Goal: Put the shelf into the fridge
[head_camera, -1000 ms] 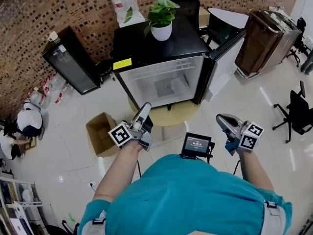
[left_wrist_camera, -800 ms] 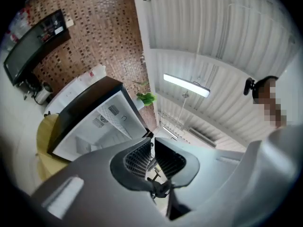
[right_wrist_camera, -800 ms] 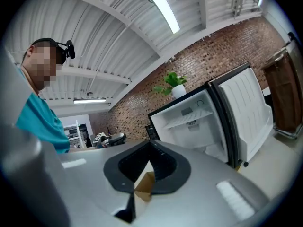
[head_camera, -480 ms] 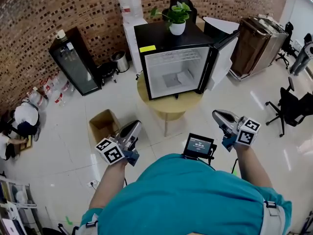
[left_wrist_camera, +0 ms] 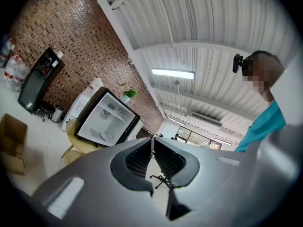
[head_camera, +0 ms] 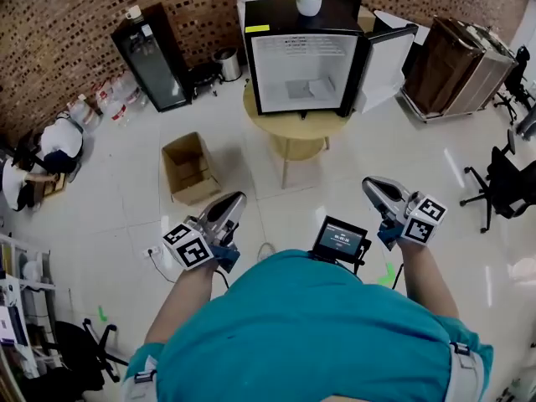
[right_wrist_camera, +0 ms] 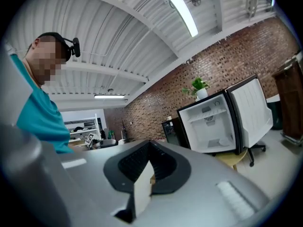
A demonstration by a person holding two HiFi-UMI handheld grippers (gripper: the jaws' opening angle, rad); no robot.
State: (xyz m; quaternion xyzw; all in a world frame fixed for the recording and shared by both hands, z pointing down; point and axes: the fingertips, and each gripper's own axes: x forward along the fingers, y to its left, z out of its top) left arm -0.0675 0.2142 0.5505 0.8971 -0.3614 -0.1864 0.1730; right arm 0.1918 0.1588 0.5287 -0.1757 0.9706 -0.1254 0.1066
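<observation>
The small black fridge (head_camera: 303, 53) stands far ahead on a round yellow table (head_camera: 295, 128), its door (head_camera: 388, 57) swung open to the right. A white wire shelf (head_camera: 306, 44) sits high inside it, and a pale flat thing lies on the fridge floor (head_camera: 308, 89). My left gripper (head_camera: 237, 199) is shut and empty, close to my body at lower left. In the left gripper view its pads (left_wrist_camera: 152, 138) meet, with the fridge (left_wrist_camera: 104, 122) small in the distance. My right gripper (head_camera: 368, 184) is shut with nothing in it, at lower right. In the right gripper view the fridge (right_wrist_camera: 210, 122) is far off.
An open cardboard box (head_camera: 190, 167) lies on the white floor left of the table. A black glass-door cooler (head_camera: 155, 55) and a bin (head_camera: 226, 63) stand by the brick wall. A brown cabinet (head_camera: 456, 65) and office chair (head_camera: 511, 182) are at right. A person crouches at far left (head_camera: 50, 145).
The fridge has drawn away toward the top of the head view, so I stand farther back. The left gripper has dropped left toward my body; the right one stays near my side.
</observation>
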